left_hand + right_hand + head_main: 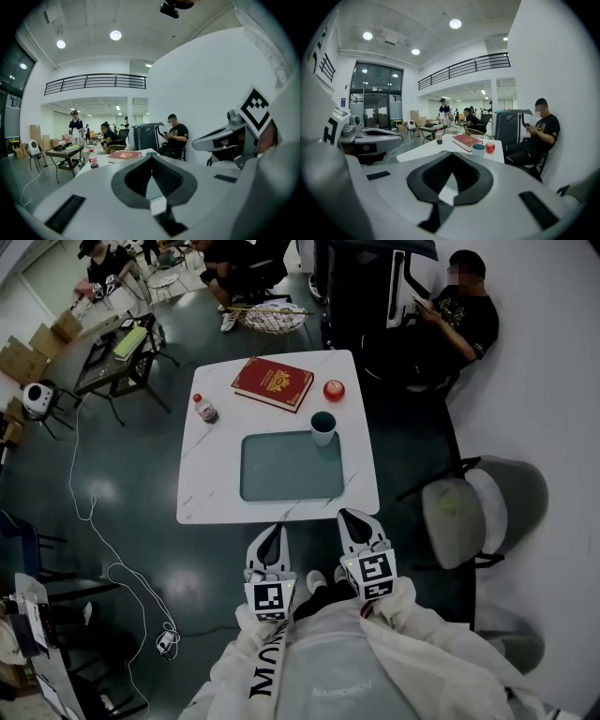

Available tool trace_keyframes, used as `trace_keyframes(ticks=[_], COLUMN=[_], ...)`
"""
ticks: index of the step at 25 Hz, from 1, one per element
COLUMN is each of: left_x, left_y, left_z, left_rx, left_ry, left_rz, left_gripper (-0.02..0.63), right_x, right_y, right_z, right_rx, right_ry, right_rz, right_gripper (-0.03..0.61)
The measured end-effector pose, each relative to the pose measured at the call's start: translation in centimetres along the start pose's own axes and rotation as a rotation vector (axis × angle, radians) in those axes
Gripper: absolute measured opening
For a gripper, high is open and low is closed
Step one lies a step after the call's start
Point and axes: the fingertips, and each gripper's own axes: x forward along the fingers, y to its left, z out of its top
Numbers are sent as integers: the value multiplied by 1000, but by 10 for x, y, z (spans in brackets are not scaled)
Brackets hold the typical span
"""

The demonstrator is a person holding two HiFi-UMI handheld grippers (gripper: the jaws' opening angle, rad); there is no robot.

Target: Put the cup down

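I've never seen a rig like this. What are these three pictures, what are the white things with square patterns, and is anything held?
No robot: a person holds a two-jaw gripper in each hand; the patterned cubes belong to them. The head view is from a camera on their head, looking down; the other two ride on the left gripper and right gripper. Both are shut and empty. On the white table are a red book, an apple, a bottle, a grey tray and a cup at the tray's far corner.
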Motion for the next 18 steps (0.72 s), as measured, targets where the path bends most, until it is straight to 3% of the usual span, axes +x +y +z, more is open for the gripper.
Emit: trace_keyframes(ticks=[18], left_x=[23], left_y=[-14], left_z=[26], left_rx=[11], left_ry=[-13], left_rz=[26], left_gripper=[11], right_x=[9], right_y=[-10], right_z=[35], right_rx=[-2], right_ry=[-66], right_rz=[136], right_gripper=[5])
